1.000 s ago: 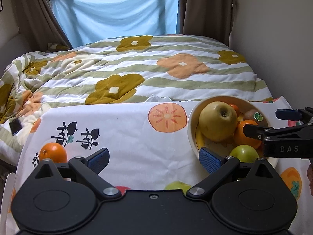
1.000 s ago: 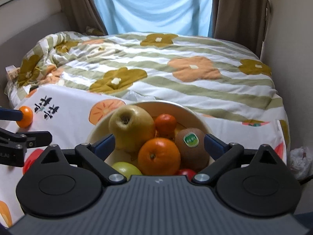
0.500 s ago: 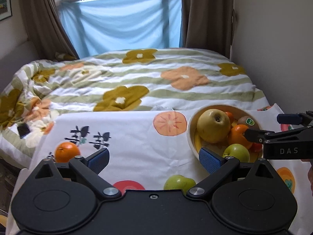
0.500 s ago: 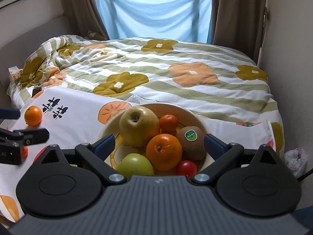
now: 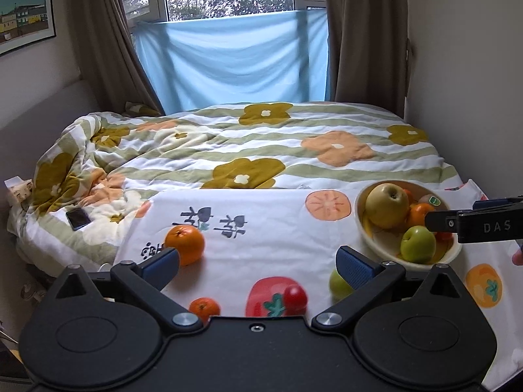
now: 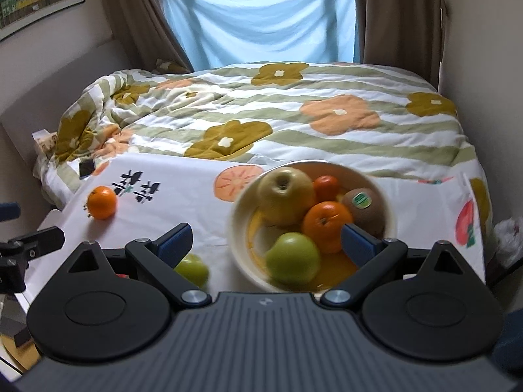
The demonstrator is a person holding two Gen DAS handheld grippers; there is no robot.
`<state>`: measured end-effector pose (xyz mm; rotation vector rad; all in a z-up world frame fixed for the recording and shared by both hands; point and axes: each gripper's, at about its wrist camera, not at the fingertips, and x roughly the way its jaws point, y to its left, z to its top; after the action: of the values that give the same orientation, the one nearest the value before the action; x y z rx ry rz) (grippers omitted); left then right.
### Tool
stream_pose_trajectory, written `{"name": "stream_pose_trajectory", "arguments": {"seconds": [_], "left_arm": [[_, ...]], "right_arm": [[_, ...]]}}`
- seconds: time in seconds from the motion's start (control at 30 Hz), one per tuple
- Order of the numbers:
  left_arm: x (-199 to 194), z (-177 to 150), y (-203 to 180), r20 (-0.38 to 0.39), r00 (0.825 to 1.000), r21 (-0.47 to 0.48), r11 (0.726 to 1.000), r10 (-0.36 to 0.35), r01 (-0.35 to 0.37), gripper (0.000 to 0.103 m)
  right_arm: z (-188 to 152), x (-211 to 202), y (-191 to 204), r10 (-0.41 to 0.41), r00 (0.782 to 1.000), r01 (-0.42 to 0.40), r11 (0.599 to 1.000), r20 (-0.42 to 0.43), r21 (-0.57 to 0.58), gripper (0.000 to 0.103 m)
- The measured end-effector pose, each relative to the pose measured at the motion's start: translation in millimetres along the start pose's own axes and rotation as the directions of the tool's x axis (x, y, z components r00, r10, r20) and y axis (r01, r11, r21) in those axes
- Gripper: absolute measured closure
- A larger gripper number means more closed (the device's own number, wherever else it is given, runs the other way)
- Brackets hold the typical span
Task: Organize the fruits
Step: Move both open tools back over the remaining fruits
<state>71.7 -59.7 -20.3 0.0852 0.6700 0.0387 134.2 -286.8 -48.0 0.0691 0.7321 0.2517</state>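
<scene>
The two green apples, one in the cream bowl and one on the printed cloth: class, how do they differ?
The green apple in the cream bowl rests beside other fruit, fully visible; the green apple on the printed cloth lies alone outside the cream bowl, partly hidden behind a gripper finger. Both are round and yellow-green.

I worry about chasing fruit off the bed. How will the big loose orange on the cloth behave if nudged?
The orange is round and sits free on the white cloth, so it will probably roll. The cloth looks smooth and flat there, offering little to stop it. Its skin appears firm, so likely not fragile.
</scene>
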Motion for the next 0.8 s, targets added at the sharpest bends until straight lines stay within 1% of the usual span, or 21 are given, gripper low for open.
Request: {"name": "stream_pose_trajectory", "arguments": {"seconds": [0.1, 0.23, 0.3, 0.47, 0.57, 0.67, 0.73, 0.8], "left_arm": [[-2, -7, 17, -0.006, 1.0, 0.004, 1.0, -0.008, 0.008, 0.0], [1, -19, 40, -0.016, 1.0, 0.023, 1.0, -0.019, 0.02, 0.0], [5, -26, 50, -0.025, 0.999, 0.036, 0.999, -0.03, 0.031, 0.0], [26, -44, 73, -0.06, 0.995, 0.082, 0.993, -0.077, 0.081, 0.0], [42, -55, 80, -0.083, 0.991, 0.126, 0.985, -0.106, 0.116, 0.003], [58, -65, 84, -0.102, 0.985, 0.157, 0.976, -0.138, 0.153, 0.01], [70, -69, 86, -0.126, 0.978, 0.165, 0.968, -0.167, 0.187, 0.023], [80, -72, 89, -0.144, 0.972, 0.169, 0.963, -0.185, 0.209, 0.029]], "right_arm": [[-8, -1, 19, -0.03, 0.999, 0.03, 1.0, -0.024, 0.005, 0.0], [-21, 0, 43, -0.025, 0.999, 0.027, 0.998, -0.047, 0.05, 0.0], [-29, 2, 56, -0.034, 0.998, 0.038, 0.997, -0.051, 0.063, 0.0], [-49, 14, 86, -0.046, 0.997, 0.052, 0.993, -0.061, 0.105, 0.0], [-61, 24, 99, -0.061, 0.995, 0.071, 0.989, -0.076, 0.131, 0.0], [-73, 35, 110, -0.072, 0.994, 0.085, 0.985, -0.086, 0.151, 0.0], [-80, 43, 115, -0.078, 0.993, 0.092, 0.982, -0.091, 0.164, 0.0], [-85, 49, 118, -0.081, 0.992, 0.098, 0.979, -0.098, 0.18, 0.0]]}}
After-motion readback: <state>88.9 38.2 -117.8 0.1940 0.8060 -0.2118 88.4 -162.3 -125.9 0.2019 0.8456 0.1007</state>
